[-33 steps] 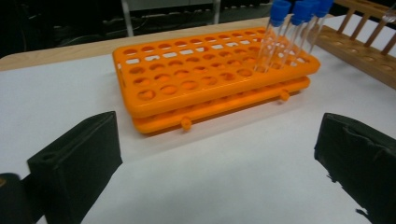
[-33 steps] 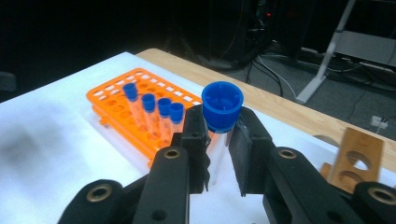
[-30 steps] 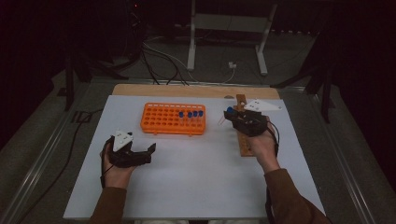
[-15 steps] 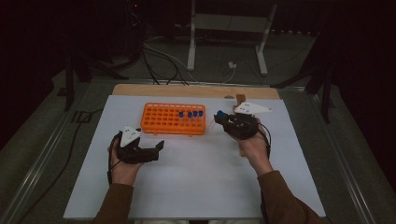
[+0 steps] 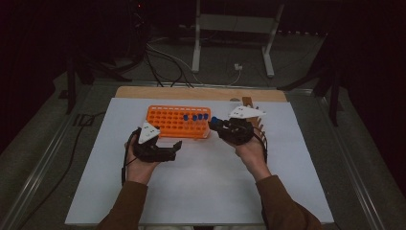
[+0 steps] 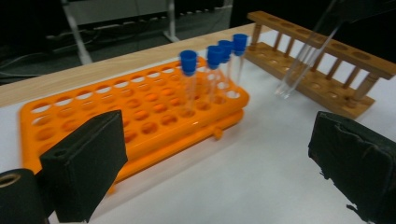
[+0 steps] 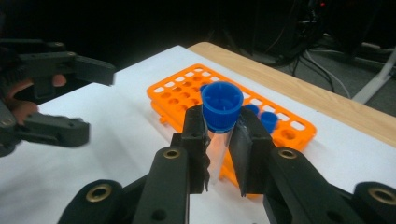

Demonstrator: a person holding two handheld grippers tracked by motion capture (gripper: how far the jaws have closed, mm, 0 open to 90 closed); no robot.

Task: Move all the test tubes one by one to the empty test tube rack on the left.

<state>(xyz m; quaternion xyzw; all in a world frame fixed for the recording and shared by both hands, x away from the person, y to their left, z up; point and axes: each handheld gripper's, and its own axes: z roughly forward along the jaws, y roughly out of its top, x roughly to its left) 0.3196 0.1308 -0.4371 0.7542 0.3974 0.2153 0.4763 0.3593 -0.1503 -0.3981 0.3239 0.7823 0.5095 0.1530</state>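
Right gripper clamped on a clear plastic test tube with a blue screw cap. The tube stands roughly upright between the two black pads, cap sticking out above the jaw tips and the glassy body running down between them. In the high view this gripper hangs just off the right end of the orange plastic tube rack with rows of round holes, toward the far edge of the white table sheet.

Four more blue-capped tubes stand in the rack's right end. A wooden tube rack sits just right of the orange one, near the far right of the sheet.

Left gripper is open with nothing between its pads, held near the front edge of the orange rack.

No readable labels or writing anywhere.
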